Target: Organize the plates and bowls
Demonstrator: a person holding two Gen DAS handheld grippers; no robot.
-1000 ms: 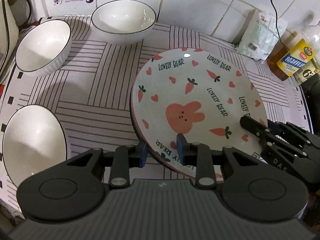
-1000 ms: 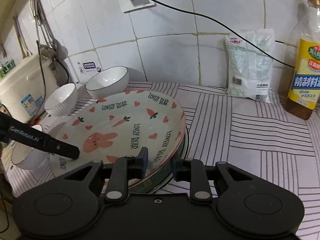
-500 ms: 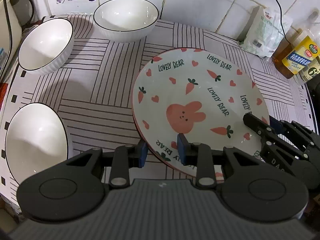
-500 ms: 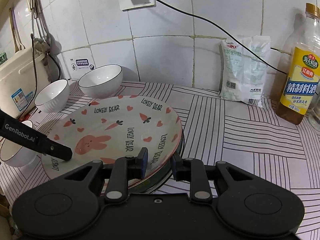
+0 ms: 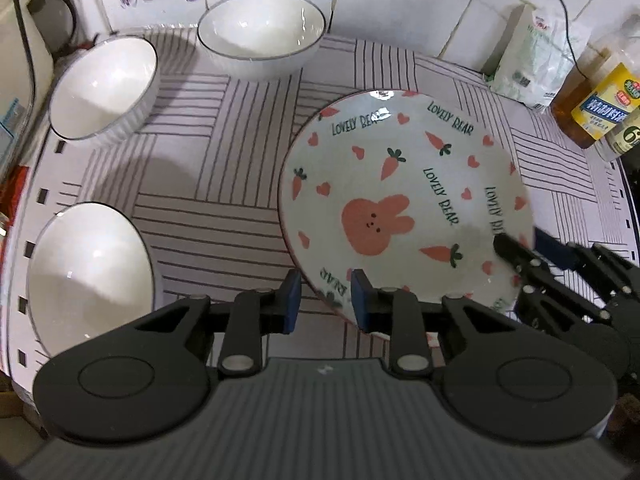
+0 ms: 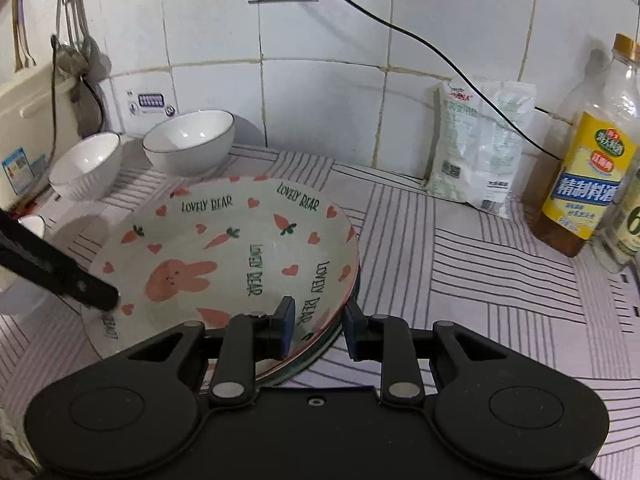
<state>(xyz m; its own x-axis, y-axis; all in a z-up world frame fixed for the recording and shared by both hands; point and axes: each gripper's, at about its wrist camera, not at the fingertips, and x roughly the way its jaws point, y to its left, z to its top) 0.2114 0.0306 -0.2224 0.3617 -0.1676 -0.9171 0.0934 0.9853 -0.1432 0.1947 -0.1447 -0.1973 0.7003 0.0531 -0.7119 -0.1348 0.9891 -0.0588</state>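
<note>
A stack of rabbit-and-carrot "Lovely Bear" plates [image 5: 404, 216] sits on the striped counter mat; it also shows in the right wrist view [image 6: 224, 252]. My left gripper [image 5: 322, 303] straddles the stack's near left rim, jaws partly open around the edge. My right gripper [image 6: 318, 326] straddles the opposite rim, one finger inside the top plate, one outside; it shows in the left wrist view [image 5: 532, 248]. Three white bowls stand to the left: far one [image 5: 260, 34], middle one [image 5: 104, 84], near one [image 5: 88, 276].
A white salt bag [image 6: 480, 148] leans on the tiled wall. An oil bottle [image 6: 588, 168] and another bottle [image 6: 624, 224] stand at the right. A cream appliance [image 6: 28, 120] is at the far left. A black cable [image 6: 420, 40] hangs from the wall socket.
Both grippers and the plate stack have risen slightly and the views pulled back. The jaws stay around the plate rims as before.
</note>
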